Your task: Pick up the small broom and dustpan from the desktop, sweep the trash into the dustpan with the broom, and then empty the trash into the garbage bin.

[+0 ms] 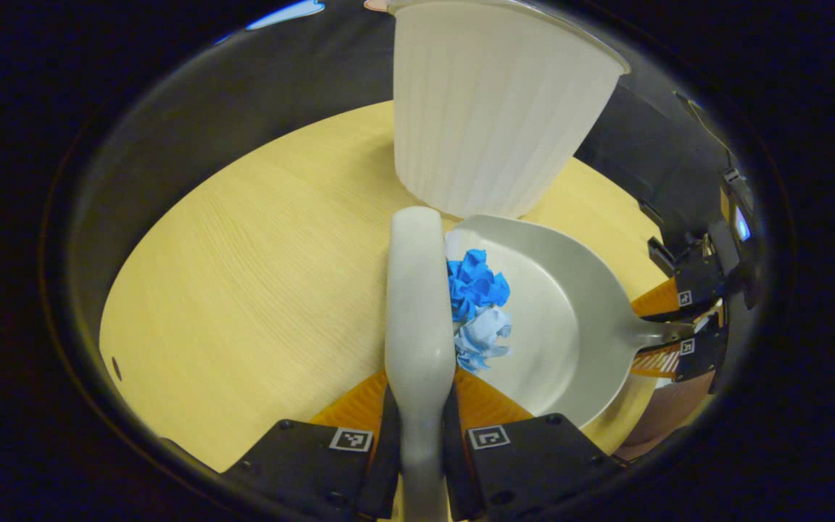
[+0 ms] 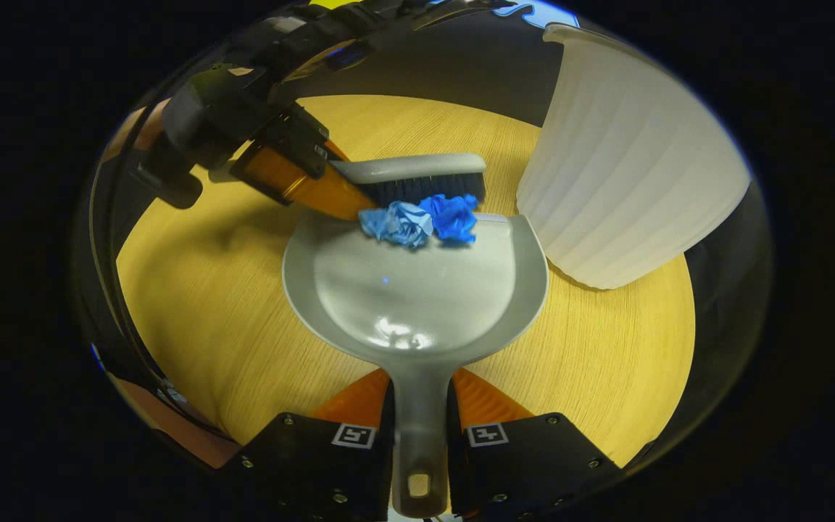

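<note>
One wooden counter (image 2: 207, 304), one white ribbed garbage bin (image 2: 628, 181) upper right in the right gripper view, one grey dustpan (image 2: 417, 290) at centre, handle clamped by the right hand-held gripper (image 2: 421, 442), one small broom (image 1: 415, 290) clamped by the left hand-held gripper (image 1: 421, 438), two blue crumpled paper balls (image 2: 421, 219) on the dustpan's front lip against the bristles.

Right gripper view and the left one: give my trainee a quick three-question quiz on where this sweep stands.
1. True or false: the two blue paper wads lie at the front lip of the dustpan, with the broom bristles right behind them.
2. What does the right gripper hold?
A. the broom handle
B. the dustpan handle
C. the bin rim
3. Fill in: the white ribbed garbage bin stands on the ____, beyond the dustpan.

Key
1. True.
2. B; the left gripper is shut on the broom's handle.
3. Wooden desktop.
</note>
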Tool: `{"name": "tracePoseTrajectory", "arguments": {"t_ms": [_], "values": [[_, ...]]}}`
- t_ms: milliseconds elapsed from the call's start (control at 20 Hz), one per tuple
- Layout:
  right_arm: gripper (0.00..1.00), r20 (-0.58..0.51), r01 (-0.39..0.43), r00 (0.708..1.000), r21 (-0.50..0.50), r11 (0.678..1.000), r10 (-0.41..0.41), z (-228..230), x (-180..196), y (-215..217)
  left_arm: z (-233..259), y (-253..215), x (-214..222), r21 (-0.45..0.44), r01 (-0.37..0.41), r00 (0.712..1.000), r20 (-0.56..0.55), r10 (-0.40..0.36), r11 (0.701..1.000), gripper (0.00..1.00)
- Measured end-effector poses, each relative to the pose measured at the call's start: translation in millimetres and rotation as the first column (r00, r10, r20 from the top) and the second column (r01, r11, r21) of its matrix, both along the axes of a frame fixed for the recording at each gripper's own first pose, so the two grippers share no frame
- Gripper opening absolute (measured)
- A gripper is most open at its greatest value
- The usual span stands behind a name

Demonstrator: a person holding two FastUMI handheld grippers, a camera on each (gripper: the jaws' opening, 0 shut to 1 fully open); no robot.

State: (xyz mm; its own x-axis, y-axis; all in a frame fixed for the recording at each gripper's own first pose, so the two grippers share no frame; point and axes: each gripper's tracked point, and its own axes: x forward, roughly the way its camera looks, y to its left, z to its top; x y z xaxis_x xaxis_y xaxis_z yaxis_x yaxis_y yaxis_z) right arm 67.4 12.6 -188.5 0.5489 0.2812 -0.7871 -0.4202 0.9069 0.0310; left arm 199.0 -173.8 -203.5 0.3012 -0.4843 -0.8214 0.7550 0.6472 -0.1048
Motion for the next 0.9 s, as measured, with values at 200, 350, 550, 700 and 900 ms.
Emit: {"name": "tracePoseTrajectory", "arguments": {"t_ms": [200,350,550,700,900], "values": [[0.31,0.023,0.002,1.000,0.015,1.000,-0.003,22,10,6,14,-10,-7,-0.037,-0.049,0.998,-0.030,0.048,0.998,0.34],[0.31,0.040,0.006,0.999,0.023,1.000,-0.007,32,9,4,18,-8,-10,-0.046,-0.084,0.996,-0.016,0.083,0.995,0.34],[0.31,0.051,0.023,0.998,0.020,1.000,-0.024,19,6,0,29,-1,-9,-0.061,-0.118,0.993,0.006,0.118,0.991,0.36],[0.31,0.047,0.038,0.998,0.016,0.999,-0.039,15,8,0,41,12,-8,-0.071,-0.149,0.988,0.021,0.151,0.986,0.34],[0.31,0.046,0.065,0.997,-0.001,0.998,-0.065,17,7,0,71,64,10,-0.093,-0.203,0.978,0.026,0.206,0.975,0.36]]}}
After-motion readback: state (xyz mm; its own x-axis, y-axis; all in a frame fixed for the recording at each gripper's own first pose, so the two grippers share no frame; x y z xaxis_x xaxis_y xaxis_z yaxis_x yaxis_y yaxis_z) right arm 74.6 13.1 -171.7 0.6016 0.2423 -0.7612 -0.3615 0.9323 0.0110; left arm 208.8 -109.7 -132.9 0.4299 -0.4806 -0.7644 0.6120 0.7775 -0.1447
